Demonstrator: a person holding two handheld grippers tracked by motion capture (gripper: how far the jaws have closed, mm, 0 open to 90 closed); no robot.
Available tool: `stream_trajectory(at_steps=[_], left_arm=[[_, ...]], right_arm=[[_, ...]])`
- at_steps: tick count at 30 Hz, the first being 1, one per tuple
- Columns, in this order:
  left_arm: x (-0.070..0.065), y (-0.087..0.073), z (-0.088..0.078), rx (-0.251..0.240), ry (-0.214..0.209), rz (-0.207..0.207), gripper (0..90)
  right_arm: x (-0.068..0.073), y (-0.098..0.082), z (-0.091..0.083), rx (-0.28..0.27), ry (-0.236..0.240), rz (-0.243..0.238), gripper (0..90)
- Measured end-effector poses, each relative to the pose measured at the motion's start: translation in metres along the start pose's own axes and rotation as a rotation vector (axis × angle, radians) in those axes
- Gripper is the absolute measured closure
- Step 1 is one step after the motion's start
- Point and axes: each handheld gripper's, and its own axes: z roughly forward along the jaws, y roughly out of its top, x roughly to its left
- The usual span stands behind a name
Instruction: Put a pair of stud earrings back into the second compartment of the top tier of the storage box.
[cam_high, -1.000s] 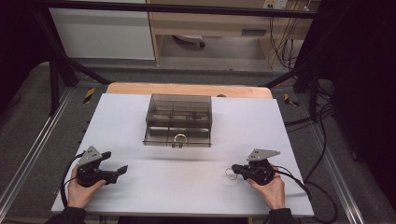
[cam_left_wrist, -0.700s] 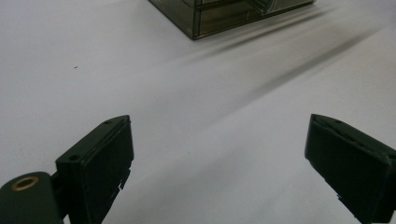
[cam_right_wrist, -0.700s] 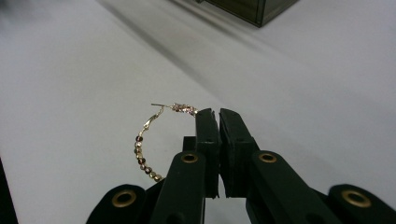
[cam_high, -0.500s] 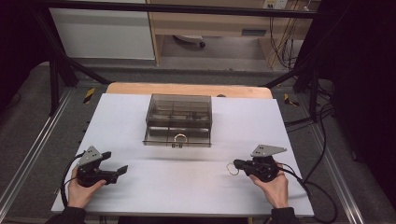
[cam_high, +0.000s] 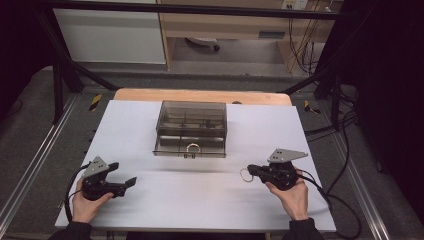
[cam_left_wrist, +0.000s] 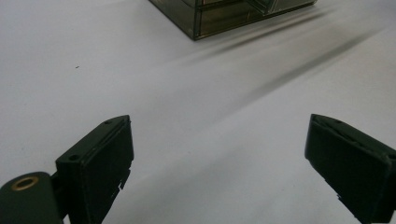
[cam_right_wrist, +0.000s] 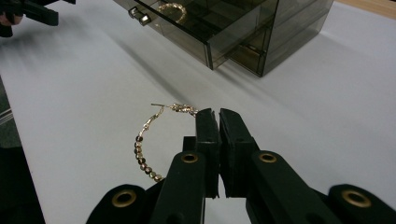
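Hoop earring (cam_high: 245, 174) is the thing in play here, gold and beaded, pinched at the tip of the right claw (cam_high: 252, 171) over the near right part of the white counter (cam_high: 200, 200) in the high view. The organizer box (cam_high: 191, 128), smoky see-through plastic, sits in the middle toward the far side, with its bottom drawer (cam_high: 190, 148) pulled out and a second hoop (cam_high: 192, 148) lying in it. The left claw (cam_high: 129, 183) is well apart, over at the near left, held in a hand (cam_high: 86, 206).

Left gripper view: both jaws spread wide, nothing between them, just bare counter (cam_left_wrist: 196, 116), plus a corner of the box (cam_left_wrist: 233, 16) at the top.

Right gripper view: jaws pressed nearly together, clamped on the rim of the earring (cam_right_wrist: 148, 140). The loop hangs out to the left side of the jaws, beads along its lower curve, thin wire end up top. It looks clear of the counter (cam_right_wrist: 303, 116), though I can't tell for sure. Open drawer (cam_right_wrist: 196, 28) with the other hoop (cam_right_wrist: 171, 10) is beyond it.
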Motion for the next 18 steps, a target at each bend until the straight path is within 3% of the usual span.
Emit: stream_trajectory(at_steps=[18], left_arm=[[0.000, 0.000, 0.000, 0.001, 0.000, -0.001, 7.8]], right_arm=[[0.014, 0.039, 0.015, -0.019, 0.006, -0.039, 87.5]])
